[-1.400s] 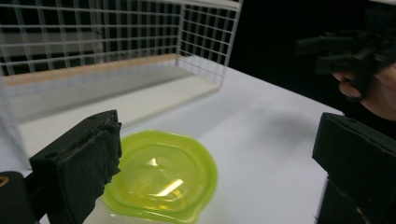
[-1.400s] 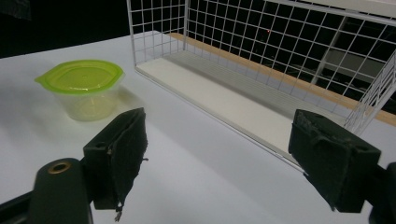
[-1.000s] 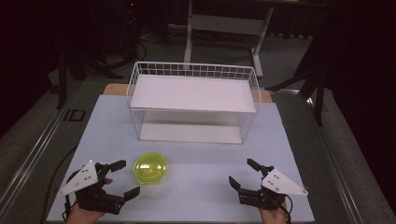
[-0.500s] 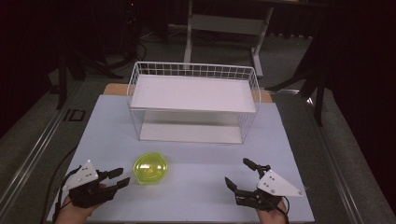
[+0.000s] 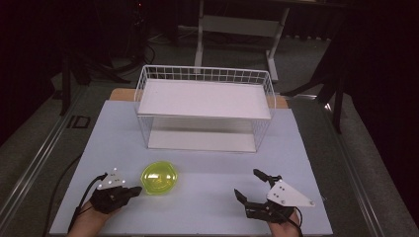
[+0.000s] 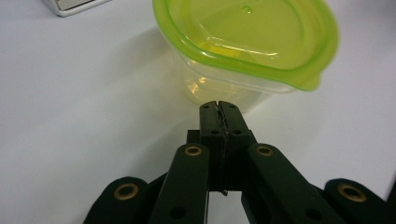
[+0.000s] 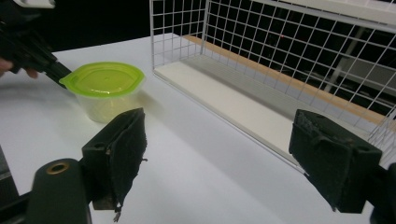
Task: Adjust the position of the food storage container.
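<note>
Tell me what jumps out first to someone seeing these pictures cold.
The bright yellow-green lidded container stands out at the near left of the pale table, with the left gripper, jaws shut, pointing at it from close by. Behind it stands a white wire basket rack with a white shelf, across the table's far middle. The right gripper waits at the near right, jaws wide open.

We record one flat white rectangular table [image 5: 306,163], its surface matte. On it, toward the far edge, stands a white wire-mesh basket rack [image 5: 205,106] with two solid white shelves. Nearer us, left of centre, sits a translucent yellow-green lidded plastic container [image 5: 159,177].
</note>
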`<state>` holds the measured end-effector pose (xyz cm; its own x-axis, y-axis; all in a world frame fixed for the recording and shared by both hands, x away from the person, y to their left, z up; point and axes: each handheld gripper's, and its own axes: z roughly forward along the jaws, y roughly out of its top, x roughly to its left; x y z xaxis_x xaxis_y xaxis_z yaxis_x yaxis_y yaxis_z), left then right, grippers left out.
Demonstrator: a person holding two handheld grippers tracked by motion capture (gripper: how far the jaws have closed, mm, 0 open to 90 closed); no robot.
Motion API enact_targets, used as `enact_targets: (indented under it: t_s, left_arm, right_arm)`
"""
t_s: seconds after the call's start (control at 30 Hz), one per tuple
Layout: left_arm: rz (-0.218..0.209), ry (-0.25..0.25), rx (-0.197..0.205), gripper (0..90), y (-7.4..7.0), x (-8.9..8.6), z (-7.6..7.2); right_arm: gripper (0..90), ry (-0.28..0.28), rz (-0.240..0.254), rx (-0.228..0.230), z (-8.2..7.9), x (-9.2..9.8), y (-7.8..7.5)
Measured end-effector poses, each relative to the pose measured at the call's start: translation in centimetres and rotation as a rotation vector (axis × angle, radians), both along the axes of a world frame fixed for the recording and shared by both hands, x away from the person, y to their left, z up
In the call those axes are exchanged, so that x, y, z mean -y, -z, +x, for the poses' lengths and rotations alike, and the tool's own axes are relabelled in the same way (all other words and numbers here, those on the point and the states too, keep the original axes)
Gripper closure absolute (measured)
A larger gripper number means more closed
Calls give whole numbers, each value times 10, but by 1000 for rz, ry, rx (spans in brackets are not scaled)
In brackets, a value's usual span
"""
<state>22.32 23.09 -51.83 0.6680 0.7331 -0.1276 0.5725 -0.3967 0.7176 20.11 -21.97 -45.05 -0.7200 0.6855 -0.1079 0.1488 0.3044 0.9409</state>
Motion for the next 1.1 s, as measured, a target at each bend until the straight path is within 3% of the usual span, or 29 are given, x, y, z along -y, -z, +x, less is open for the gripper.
enact_targets:
  t_s: [0.1, 0.53, 0.87, 1.1]
  left_arm:
    - [12, -4, -13, 900, 2, 5, 7]
    - [-7, 3, -25, 900, 6, 22, 36]
    - [-18, 40, -28, 900, 7, 56, 56]
    - [-28, 37, -37, 900, 9, 67, 70]
  right_arm:
    - [189, 2, 7, -8, 1, 0, 1]
    - [189, 7, 14, -14, 1, 4, 1]
    - [188, 0, 8, -23, 2, 4, 2]
    - [189, -1, 4, -23, 2, 5, 2]
